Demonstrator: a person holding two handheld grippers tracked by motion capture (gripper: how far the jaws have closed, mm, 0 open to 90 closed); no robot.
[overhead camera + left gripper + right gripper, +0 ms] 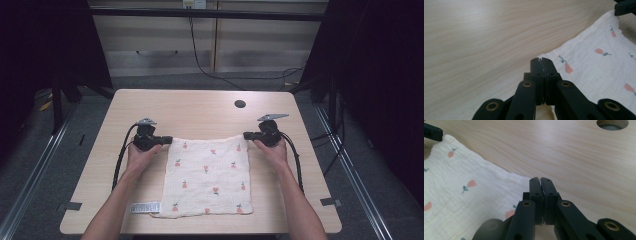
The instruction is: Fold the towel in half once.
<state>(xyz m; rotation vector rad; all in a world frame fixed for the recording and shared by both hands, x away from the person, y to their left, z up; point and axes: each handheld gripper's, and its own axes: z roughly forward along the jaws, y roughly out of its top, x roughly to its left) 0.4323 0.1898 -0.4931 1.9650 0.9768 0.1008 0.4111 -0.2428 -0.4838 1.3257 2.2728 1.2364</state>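
- My left gripper (169, 140) is clenched on the far left corner of the cloth (207, 176), forearm reaching straight in, palm down.
- My right gripper (246, 135) pinches the cloth's far right corner, arm mirrored.
- Between them, the cloth lies flat on the table (200, 107).

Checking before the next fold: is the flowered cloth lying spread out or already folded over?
Spread, it seems: the cloth lies flat as one sheet on the table; a hidden fold can't be excluded.

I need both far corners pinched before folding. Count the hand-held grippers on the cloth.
2. The left hand-held gripper is at the far left corner of the flower-print cloth; the right hand-held gripper is at its far right corner.
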